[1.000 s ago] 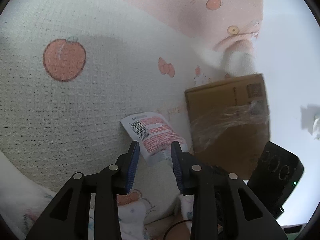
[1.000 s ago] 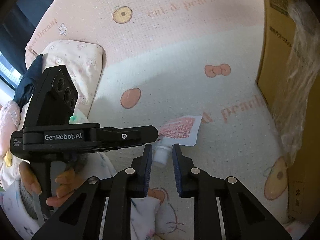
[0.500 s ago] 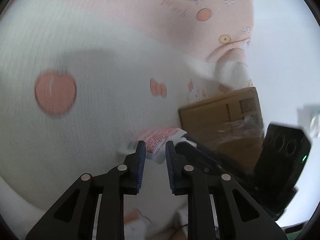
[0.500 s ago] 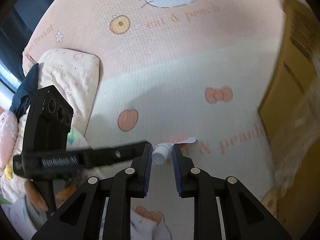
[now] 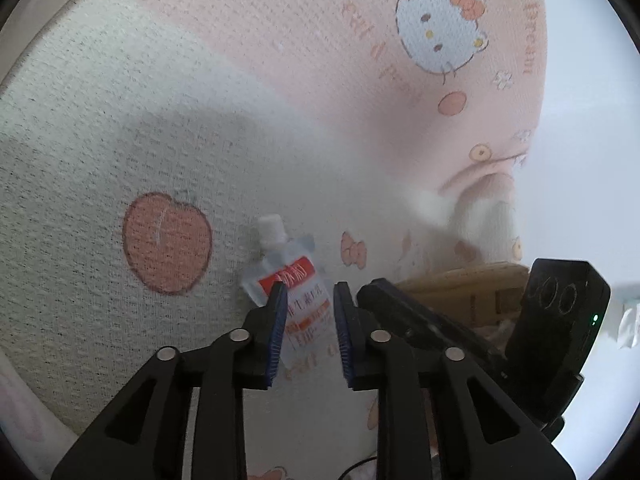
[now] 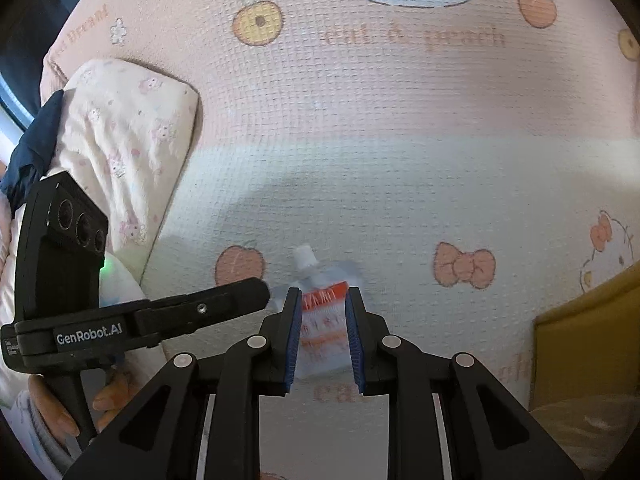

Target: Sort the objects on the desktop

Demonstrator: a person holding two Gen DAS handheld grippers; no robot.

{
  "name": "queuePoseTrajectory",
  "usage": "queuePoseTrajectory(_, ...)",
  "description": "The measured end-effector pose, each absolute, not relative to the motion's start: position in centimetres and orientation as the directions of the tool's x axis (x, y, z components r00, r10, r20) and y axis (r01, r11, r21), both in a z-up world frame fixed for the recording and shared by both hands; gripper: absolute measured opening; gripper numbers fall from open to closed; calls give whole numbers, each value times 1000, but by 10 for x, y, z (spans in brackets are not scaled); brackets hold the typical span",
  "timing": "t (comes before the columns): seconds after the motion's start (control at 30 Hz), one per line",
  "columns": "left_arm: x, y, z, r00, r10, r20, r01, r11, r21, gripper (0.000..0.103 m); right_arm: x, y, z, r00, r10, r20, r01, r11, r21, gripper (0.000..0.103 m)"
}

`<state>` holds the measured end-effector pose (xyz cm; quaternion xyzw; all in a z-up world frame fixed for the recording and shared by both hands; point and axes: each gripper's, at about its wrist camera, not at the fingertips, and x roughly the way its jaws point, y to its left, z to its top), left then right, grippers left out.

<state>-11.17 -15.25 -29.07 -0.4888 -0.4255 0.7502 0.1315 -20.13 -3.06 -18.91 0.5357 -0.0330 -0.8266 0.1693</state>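
The spouted pouch [image 5: 294, 286] lies flat on the bed blanket [image 5: 120, 128], cap away from both tools, probably so either can take it; the left hand-held gripper [image 5: 310, 330] tilts down over it, jaws opening, untouched; the right hand-held gripper [image 6: 323, 334] points steeply down, at its narrowest, seemingly holding nothing.

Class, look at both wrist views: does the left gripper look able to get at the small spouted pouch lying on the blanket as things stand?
Probably yes. The pouch lies flat just ahead of the left gripper, whose jaws are opening, with nothing between. The right gripper, beside it, could crowd the approach.
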Motion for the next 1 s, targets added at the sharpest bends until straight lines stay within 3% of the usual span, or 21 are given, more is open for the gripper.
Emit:
queuePoseTrajectory(0.23,-115,-151,-296,-461,613,-642,237,-612,-755,39,-202,-9,-207,-327,-268,-906,202,-957,210,19)
queuePoseTrajectory(0.5,-120,-145,-311,-414,598,-686,261,-645,-719,39,-211,4,-225,-335,-190,-923,127,-980,155,19)
queuePoseTrajectory(0.9,-120,-145,-316,-407,637,-655,258,-607,-751,35,-196,-9,-240,-280,-150,-948,190,-977,99,18)
queuePoseTrajectory(1.0,-121,-136,-318,-353,693,-628,226,-589,-776,33,-181,-6,-237,-248,-264,-932,195,-956,219,18)
